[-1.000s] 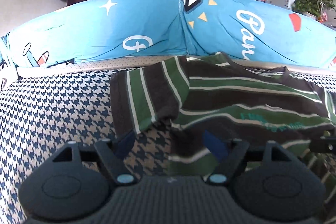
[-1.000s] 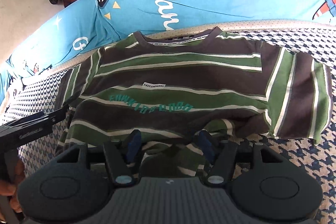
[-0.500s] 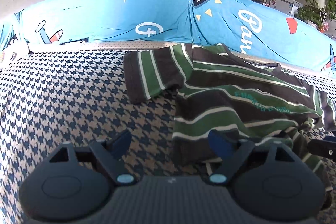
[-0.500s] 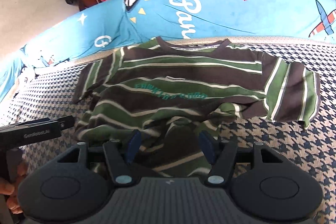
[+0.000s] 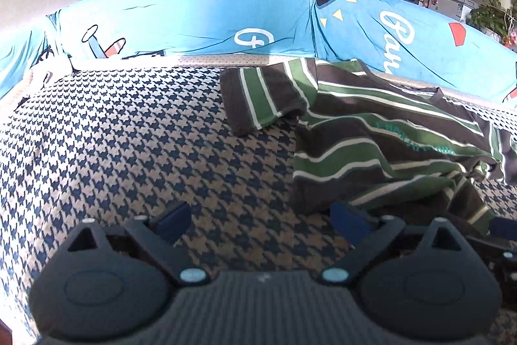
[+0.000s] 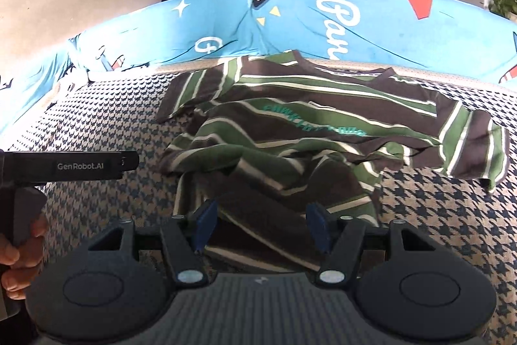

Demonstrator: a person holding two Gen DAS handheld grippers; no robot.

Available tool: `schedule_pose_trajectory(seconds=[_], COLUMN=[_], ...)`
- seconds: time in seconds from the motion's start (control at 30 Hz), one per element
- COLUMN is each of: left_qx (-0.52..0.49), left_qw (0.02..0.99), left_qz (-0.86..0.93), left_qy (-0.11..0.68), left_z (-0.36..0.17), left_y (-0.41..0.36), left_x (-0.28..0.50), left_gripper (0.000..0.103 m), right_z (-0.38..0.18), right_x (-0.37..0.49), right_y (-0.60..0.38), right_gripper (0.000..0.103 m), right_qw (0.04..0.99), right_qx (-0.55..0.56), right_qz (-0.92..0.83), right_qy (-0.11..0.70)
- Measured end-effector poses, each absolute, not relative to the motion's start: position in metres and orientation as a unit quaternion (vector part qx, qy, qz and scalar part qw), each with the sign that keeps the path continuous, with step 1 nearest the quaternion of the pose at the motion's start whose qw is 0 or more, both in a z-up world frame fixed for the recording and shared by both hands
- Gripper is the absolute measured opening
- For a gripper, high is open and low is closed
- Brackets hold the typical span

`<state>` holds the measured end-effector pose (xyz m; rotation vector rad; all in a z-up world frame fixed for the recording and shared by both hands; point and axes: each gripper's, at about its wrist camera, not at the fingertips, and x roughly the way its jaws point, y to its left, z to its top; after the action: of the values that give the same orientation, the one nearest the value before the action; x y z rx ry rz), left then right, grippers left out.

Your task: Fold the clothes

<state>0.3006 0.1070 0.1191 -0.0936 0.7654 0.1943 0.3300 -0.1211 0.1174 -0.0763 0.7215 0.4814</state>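
- The green and brown striped cotton T-shirt lay on the houndstooth-patterned blue and beige sofa seat, its collar toward the blue printed back cushions at twelve o'clock.
- Both short sleeves were spread out to the sides, but the lower hem was bunched and rumpled toward six o'clock, so the shirt was neither flat nor neatly folded.
- The right gripper had its blue pads wide apart, with the rumpled hem lying between and under them; it gripped nothing. In my judgement it stood there because the hem is the natural edge to take.
- The left gripper was also wide and empty, over bare seat, with the shirt's hem corner just beside its right pad at about two o'clock.
- In the right wrist view, the black body of the left tool and the person's hand appeared at nine o'clock, level with the hem.
- The scene fits a shirt being smoothed for a fold, or a fold that fell loose; I cannot tell which.
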Motion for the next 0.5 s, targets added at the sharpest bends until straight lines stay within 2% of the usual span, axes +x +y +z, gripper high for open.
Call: schedule_pose_trajectory(seconds=[0.47,0.5], left_qx=[-0.069,-0.073], left_qw=[0.907,0.905], left_qz=[0.097,0.098], left_qy=[0.405,0.408], left_z=[0.107,0.106], left_y=[0.124,0.126], left_x=[0.29,0.291], left_gripper=[0.1,0.1], right_z=[0.089,0.087], right_x=[0.338,0.339], right_y=[-0.087,-0.085], right_gripper=[0.061,0.054], right_qw=[0.907,0.907], right_qx=[-0.09,-0.094], right_qz=[0.223,0.222], right_qy=[0.347,0.346])
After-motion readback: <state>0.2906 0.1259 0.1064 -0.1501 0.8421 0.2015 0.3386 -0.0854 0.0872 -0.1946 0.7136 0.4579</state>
